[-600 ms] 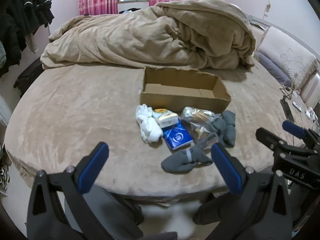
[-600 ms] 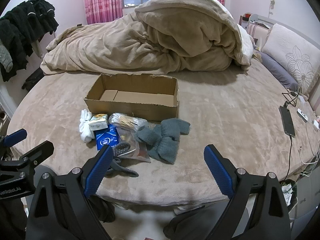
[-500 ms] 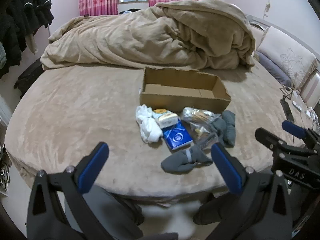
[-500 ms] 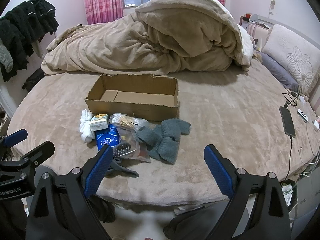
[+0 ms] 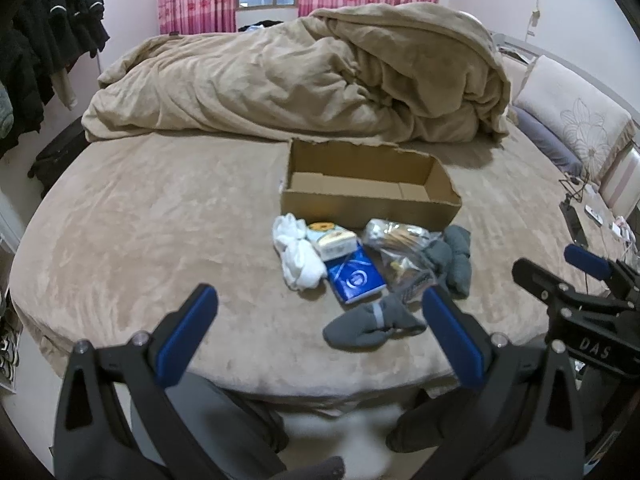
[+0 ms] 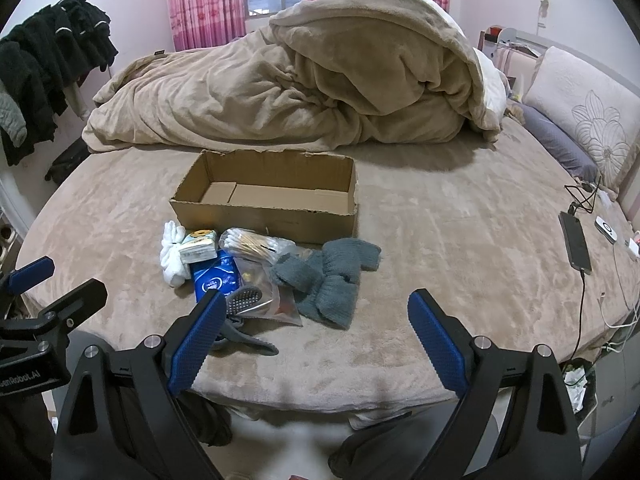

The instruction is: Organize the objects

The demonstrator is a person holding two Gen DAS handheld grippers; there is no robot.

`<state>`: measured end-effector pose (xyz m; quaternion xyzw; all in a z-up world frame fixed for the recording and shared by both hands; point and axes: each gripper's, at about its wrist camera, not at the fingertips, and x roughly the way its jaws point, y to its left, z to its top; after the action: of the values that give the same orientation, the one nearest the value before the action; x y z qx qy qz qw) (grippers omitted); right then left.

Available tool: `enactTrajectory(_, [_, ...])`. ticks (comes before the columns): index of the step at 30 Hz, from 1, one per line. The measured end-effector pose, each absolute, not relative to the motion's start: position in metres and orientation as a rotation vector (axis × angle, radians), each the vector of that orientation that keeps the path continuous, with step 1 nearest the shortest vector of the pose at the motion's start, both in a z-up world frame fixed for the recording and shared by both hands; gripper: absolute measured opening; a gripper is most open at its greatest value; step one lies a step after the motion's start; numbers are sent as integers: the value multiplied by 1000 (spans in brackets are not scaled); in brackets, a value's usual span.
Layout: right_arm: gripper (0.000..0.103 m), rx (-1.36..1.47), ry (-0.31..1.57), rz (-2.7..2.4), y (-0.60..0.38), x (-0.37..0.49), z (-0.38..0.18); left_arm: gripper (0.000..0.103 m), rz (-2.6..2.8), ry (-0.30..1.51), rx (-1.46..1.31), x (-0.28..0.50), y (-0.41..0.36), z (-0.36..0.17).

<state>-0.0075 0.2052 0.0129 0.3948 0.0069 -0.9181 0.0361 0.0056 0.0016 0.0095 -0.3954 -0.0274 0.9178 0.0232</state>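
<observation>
An open, empty cardboard box (image 5: pixel 368 192) (image 6: pixel 272 196) sits on the bed. In front of it lie white socks (image 5: pixel 298 256) (image 6: pixel 172 256), a small yellow-topped packet (image 5: pixel 334 238) (image 6: pixel 198 242), a blue pack (image 5: pixel 354 276) (image 6: pixel 216 276), a clear bag of cotton swabs (image 5: pixel 400 236) (image 6: pixel 256 242), a grey brush (image 6: pixel 242 300), grey knit socks (image 5: pixel 454 258) (image 6: pixel 328 280) and a dark grey sock (image 5: pixel 372 326). My left gripper (image 5: pixel 320 336) is open and empty, short of the pile. My right gripper (image 6: pixel 316 336) is open and empty, just before the bed's edge.
A heaped beige duvet (image 5: pixel 304 80) (image 6: pixel 300 84) fills the far half of the bed. A phone on a cable (image 6: pixel 576 246) and small items lie at the right edge. Pillows (image 6: pixel 580 120) are at the right. Dark clothes (image 6: pixel 44 64) hang at the left.
</observation>
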Motion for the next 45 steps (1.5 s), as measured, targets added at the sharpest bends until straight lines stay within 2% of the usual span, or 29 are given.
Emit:
enactTrajectory(13, [95, 1207, 21, -2823, 205, -8, 17, 102, 2795, -98, -1223, 5, 0, 8])
enactTrajectory(19, [95, 1207, 18, -2824, 205, -9, 18, 98, 2816, -80, -1209, 5, 2, 9])
enactTrajectory(45, [95, 1210, 11, -2823, 206, -11, 18, 98, 2816, -83, -1204, 4, 0, 10])
